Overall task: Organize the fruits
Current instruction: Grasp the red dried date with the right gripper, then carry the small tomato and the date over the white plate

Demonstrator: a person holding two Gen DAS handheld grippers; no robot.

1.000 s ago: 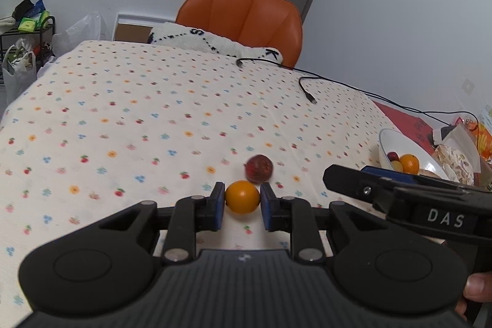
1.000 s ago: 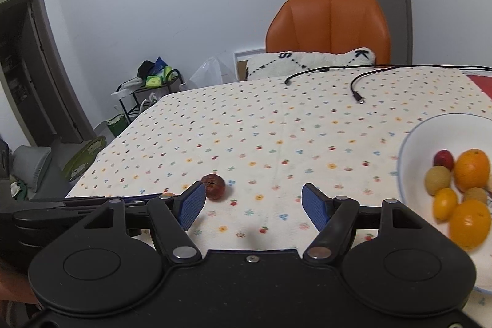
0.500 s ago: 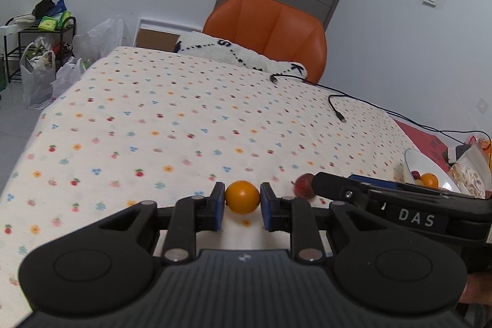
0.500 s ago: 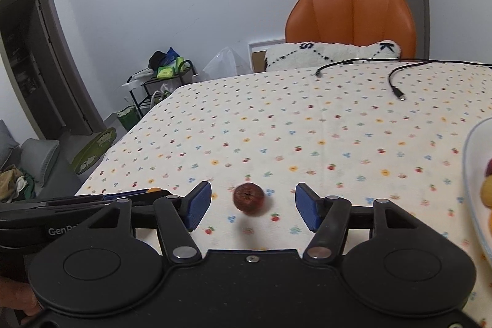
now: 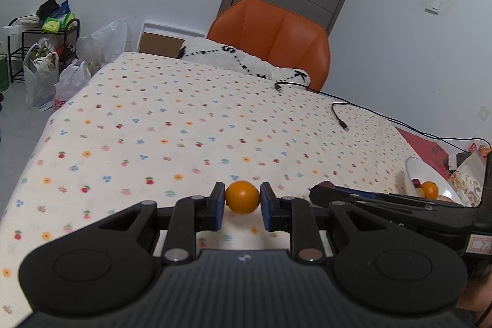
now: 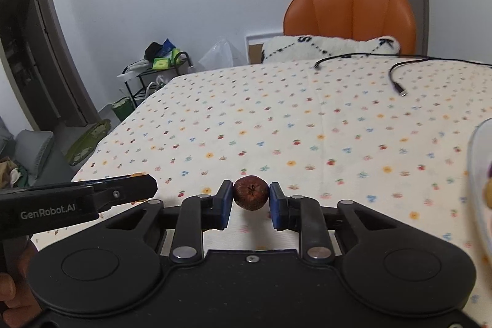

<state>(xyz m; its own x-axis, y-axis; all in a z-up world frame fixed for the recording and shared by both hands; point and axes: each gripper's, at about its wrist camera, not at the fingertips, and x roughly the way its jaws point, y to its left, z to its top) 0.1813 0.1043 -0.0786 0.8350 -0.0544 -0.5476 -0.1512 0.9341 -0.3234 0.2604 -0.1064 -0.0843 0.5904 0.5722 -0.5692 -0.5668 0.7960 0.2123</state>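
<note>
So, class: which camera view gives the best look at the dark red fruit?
The right wrist view: the dark red fruit sits centred between the right gripper's fingers, its star-shaped end showing. In the left wrist view only a sliver peeks above the right gripper's finger.

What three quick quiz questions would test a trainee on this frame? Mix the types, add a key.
1. True or false: the left claw is shut on the small orange fruit.
2. What does the right claw hold?
A. a black cable
B. the dark red fruit
C. nothing
3. Fill in: fruit already collected sits in the white ___ at the right of the left wrist view.

Key: 1 true; 2 B; 3 bowl.
</note>
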